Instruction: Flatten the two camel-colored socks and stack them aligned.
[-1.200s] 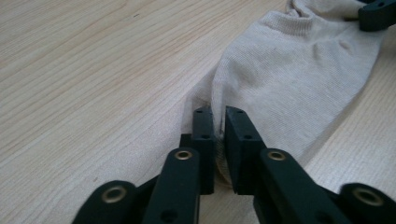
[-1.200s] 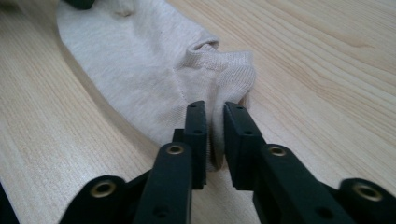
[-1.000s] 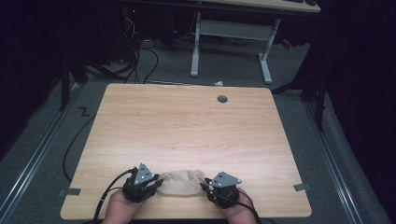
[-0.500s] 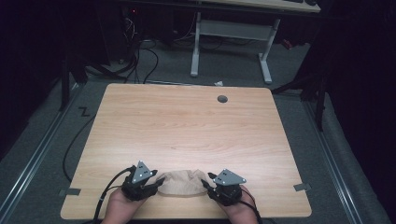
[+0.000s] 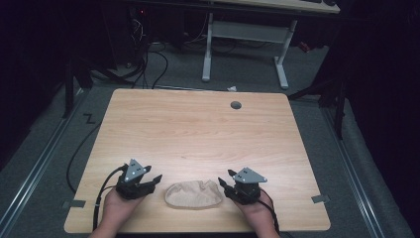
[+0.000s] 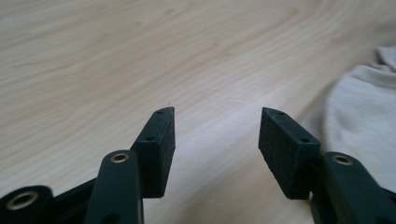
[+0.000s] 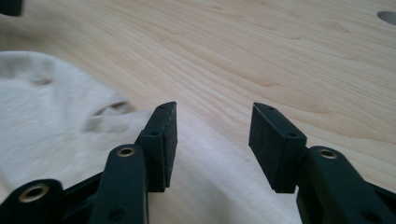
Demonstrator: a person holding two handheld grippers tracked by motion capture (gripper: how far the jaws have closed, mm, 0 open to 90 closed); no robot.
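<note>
Two open hand-held grippers (image 5: 157, 179) (image 5: 222, 184) beside cloth (image 5: 193, 194)

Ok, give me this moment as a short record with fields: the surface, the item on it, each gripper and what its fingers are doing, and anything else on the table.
surface: light wooden table
item: beige folded cloth, lying flat near the table's front edge
left gripper: beside the cloth's left end, fingers have just been opening, nothing between them
right gripper: at the cloth's right end, fingers have just been opening, not pressing the cloth
hold: cloth released, lying free between the two grippers
other: round cable hole near the far edge
</note>
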